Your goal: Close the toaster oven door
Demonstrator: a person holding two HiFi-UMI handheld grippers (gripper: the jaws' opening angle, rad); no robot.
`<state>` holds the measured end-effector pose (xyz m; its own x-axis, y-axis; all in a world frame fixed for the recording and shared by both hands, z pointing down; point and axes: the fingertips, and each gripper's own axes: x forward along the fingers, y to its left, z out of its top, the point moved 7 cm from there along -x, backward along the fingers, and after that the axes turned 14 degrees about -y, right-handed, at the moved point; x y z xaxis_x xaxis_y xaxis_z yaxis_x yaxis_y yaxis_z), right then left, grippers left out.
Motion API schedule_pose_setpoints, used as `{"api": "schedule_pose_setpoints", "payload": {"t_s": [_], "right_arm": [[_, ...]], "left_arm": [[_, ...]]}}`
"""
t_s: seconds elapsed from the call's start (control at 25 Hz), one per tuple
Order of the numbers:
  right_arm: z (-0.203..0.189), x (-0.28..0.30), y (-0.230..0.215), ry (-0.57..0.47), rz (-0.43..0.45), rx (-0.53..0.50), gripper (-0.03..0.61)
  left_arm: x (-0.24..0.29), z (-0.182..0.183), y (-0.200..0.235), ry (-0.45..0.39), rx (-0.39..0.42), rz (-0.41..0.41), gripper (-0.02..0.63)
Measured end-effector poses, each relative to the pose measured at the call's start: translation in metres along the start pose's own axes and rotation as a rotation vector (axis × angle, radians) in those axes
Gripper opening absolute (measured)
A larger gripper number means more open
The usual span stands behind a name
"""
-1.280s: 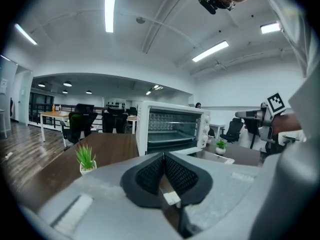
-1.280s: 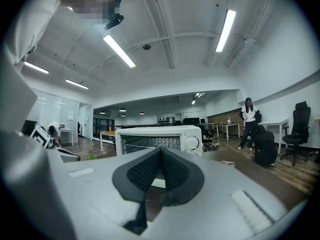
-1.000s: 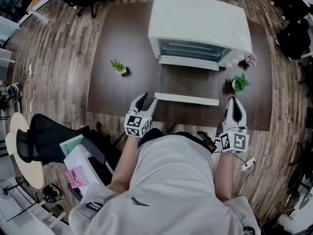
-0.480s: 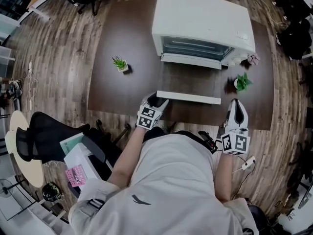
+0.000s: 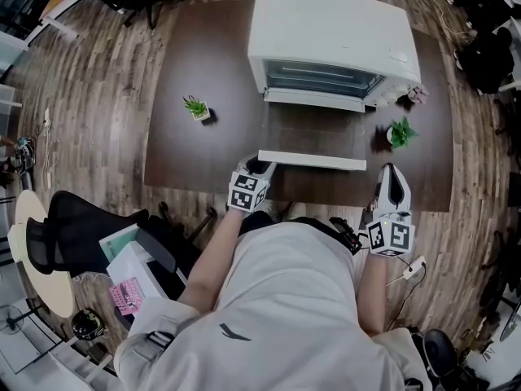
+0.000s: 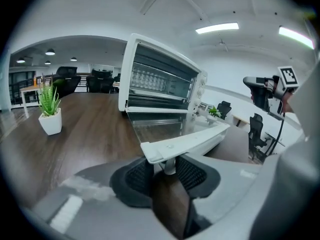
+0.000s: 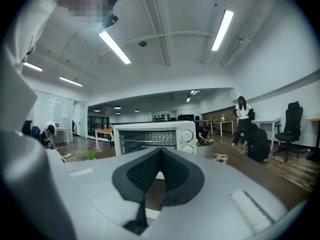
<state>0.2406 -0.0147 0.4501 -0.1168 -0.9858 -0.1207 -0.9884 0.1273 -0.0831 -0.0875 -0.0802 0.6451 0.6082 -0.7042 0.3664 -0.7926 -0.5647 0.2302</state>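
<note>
A white toaster oven stands at the back of the dark table, its glass door folded down flat toward me. The white door handle runs along the door's near edge. My left gripper is at the handle's left end. In the left gripper view the handle lies across the fingertips of this gripper. Its jaws have just been closing and now pinch the handle's post. My right gripper hangs shut and empty off the handle's right end, and its pads meet in front of the oven.
Two small potted plants stand on the table, one to the left and one to the right of the door. A small pinkish object lies by the oven's right side. A black office chair and boxes sit on the floor at my left.
The left gripper has moved right and down from beside the door to the handle's left end. Its jaws now sit round the handle's post. The right gripper has stayed put.
</note>
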Motion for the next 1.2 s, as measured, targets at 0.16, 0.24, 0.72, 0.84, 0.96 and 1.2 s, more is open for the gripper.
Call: {"api": "schedule_pose_setpoints", "payload": {"t_s": [0.16,0.24,0.72,0.84,0.96,1.2], "right_arm": [[0.0,0.001,0.001,-0.003,0.005,-0.002,0.002],[-0.001,0.002,0.001,-0.002,0.007,-0.001,0.002],[-0.033,0.006,0.017,0.077,0.093,-0.047,0.002],[-0.045,0.01,0.022,0.098,0.113,-0.049,0.002],[-0.05,0.019,0.024,0.098,0.123,-0.052,0.002],[-0.047,0.044,0.024,0.082,0.132,-0.061,0.002]], "left_arm": [[-0.003,0.009,-0.003,-0.032,-0.01,0.001,0.138],[-0.005,0.017,-0.004,-0.053,-0.003,-0.002,0.135],[-0.017,0.076,-0.014,-0.176,0.067,-0.032,0.12],[-0.019,0.09,-0.013,-0.212,0.066,-0.035,0.12],[-0.019,0.104,-0.012,-0.25,0.054,-0.035,0.121],[-0.018,0.13,-0.008,-0.325,0.01,-0.034,0.121]]}}
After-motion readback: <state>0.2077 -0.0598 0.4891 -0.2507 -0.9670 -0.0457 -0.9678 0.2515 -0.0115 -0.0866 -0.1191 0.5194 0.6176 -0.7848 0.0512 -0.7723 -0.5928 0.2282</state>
